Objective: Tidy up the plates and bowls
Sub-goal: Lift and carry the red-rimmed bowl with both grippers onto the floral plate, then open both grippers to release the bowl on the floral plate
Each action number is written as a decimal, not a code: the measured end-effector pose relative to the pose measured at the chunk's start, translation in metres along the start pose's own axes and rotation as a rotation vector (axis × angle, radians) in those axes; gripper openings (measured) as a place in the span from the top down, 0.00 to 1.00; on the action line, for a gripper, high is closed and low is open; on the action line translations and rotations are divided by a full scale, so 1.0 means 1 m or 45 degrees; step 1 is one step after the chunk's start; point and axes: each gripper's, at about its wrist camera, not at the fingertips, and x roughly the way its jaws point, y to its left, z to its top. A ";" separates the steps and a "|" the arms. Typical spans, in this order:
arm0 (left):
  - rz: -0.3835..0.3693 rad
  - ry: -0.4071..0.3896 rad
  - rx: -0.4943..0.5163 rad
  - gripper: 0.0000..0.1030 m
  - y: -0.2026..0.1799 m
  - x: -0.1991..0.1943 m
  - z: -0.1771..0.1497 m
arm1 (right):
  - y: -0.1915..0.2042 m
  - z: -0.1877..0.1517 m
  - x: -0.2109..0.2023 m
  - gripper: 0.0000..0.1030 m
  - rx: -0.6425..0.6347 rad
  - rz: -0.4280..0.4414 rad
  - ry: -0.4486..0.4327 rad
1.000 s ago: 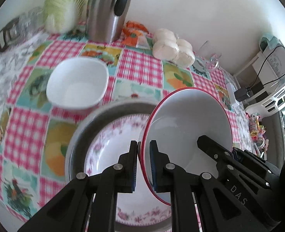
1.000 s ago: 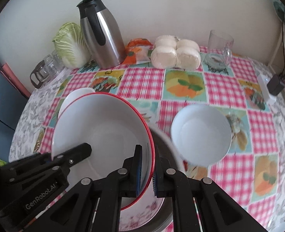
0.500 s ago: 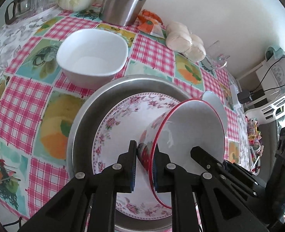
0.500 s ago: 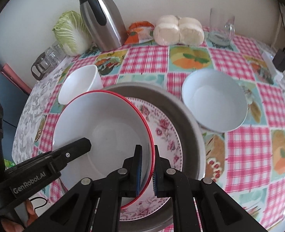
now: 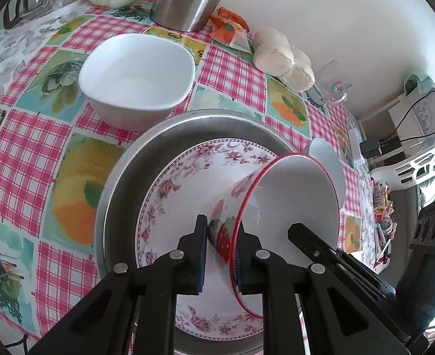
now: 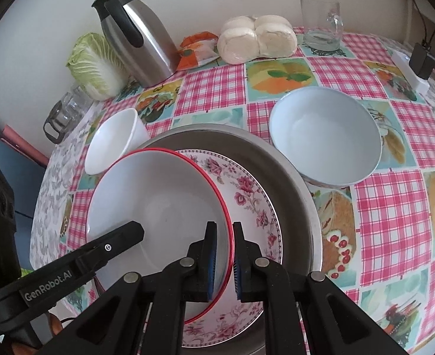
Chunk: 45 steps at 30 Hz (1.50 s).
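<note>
Lower now, red-rimmed strawberry bowl (image 5: pixel 288 207) over floral plate (image 5: pixel 182 183).

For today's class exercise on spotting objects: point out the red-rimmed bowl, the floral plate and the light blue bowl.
red-rimmed bowl (image 6: pixel 158 207): right wrist view, on its white inside.
floral plate (image 6: pixel 253 204): right wrist view, on its patterned rim right of the bowl.
light blue bowl (image 6: pixel 325 136): right wrist view, on its inner bottom.
</note>
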 end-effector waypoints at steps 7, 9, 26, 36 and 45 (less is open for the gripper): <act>0.008 0.006 0.008 0.85 -0.003 0.001 0.004 | -0.002 -0.001 0.000 0.88 0.025 0.001 -0.002; 0.013 0.006 0.020 0.85 -0.005 0.001 0.005 | -0.001 0.000 0.001 0.87 0.019 -0.008 -0.003; 0.022 0.047 -0.004 0.85 0.002 0.005 0.006 | 0.007 0.001 0.006 0.83 0.005 -0.018 0.021; 0.020 0.040 -0.001 0.81 0.001 0.003 0.006 | 0.006 0.001 0.005 0.83 0.007 -0.016 0.026; 0.042 -0.007 0.031 0.59 -0.004 -0.014 0.008 | 0.001 0.004 -0.014 0.82 0.022 -0.020 -0.029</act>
